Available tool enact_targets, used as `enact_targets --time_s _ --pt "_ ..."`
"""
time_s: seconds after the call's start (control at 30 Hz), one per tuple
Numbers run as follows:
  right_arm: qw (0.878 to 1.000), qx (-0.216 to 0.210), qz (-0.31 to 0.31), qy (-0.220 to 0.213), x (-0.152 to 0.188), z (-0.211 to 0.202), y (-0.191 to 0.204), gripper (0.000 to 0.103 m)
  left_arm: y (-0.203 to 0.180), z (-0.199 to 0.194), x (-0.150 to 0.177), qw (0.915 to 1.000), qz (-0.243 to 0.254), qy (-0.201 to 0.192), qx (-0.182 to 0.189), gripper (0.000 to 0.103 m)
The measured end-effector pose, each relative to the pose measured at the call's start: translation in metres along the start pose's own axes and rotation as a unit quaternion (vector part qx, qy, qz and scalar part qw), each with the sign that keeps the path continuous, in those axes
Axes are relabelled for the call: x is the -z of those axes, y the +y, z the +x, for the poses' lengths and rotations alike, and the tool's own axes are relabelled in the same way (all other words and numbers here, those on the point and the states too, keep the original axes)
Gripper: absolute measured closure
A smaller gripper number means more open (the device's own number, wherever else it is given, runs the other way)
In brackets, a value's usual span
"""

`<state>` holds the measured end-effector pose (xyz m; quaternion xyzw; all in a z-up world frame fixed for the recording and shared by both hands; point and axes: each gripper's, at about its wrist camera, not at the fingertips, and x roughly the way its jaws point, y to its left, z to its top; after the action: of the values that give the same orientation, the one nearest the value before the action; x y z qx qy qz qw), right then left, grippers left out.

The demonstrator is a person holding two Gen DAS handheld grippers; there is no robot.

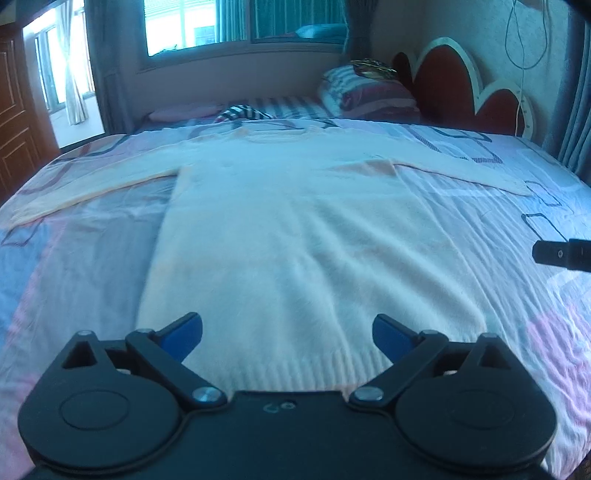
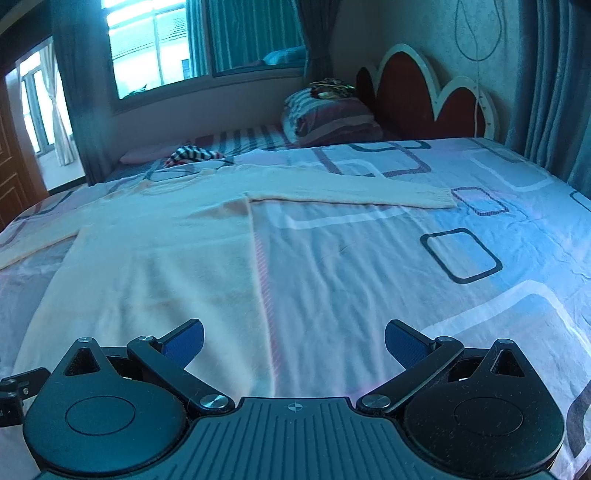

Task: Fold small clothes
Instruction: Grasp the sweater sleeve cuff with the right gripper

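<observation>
Sweater [image 1: 295, 236], pale cream/pinkish knit, lies flat on bedsheet [image 1: 498, 258], hem toward the grippers, neck toward 12 o'clock. Fuzzy body, ribbed band at hem. Both sleeves spread out sideways: one runs to 9 o'clock, other to approx 2–3 o'clock, ribbed cuff [image 2: 439, 197] visible at its end. Small pinker fold shows at the armpit on that side. No folds made in body yet.

Left gripper [image 1: 287, 332] hangs just above the hem, roughly centred on it; blue pads wide apart, nothing between them. Right gripper [image 2: 294, 341] also spread wide, empty; sits over the sweater's side edge, one pad above knit, other above bare sheet. Tip of right gripper pokes into left wrist view at 3 o'clock.

Sheet: pink/blue/white w/ dark rounded-rectangle outlines, lightly wrinkled. Beyond the sweater at 12 o'clock: striped black-white garment [image 1: 243, 112] bunched up, well apart from sweater. Striped pillow [image 1: 365, 94] at 1 o'clock w/ dark-gold item on top, can't tell what. Red scalloped headboard [image 1: 454, 81] w/ white trim at 1–2 o'clock, white cable hanging on the wall by it. Window [image 1: 195, 26] and curtains at 11–12 o'clock, wooden door [image 1: 14, 110] at 9–10 o'clock. Nothing lying on the sweater itself.
</observation>
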<state>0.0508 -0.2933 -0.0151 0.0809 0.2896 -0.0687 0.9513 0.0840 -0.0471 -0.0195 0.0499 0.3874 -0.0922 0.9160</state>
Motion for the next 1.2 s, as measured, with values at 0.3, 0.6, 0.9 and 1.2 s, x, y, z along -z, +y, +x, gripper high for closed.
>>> enact_targets --time_s 0.3,0.6,0.9,1.2 --pt "0.999 0.021 0.049 0.0 -0.046 0.07 -0.062 0.0 -0.016 0.079 -0.049 0.9992 -0.022 0.033 0.012 0.013" --pt "0.994 0.049 0.097 -0.019 -0.098 0.166 -0.136 0.016 -0.032 0.168 -0.096 0.9981 -0.025 0.057 0.0 0.023" --pt "0.977 0.066 0.202 -0.025 -0.123 0.238 -0.218 0.053 -0.037 0.212 -0.121 0.9983 -0.018 0.055 -0.007 0.029" --pt "0.956 0.044 0.286 -0.037 -0.126 0.264 -0.26 0.064 -0.04 0.234 -0.143 0.9982 -0.017 0.055 -0.018 0.028"
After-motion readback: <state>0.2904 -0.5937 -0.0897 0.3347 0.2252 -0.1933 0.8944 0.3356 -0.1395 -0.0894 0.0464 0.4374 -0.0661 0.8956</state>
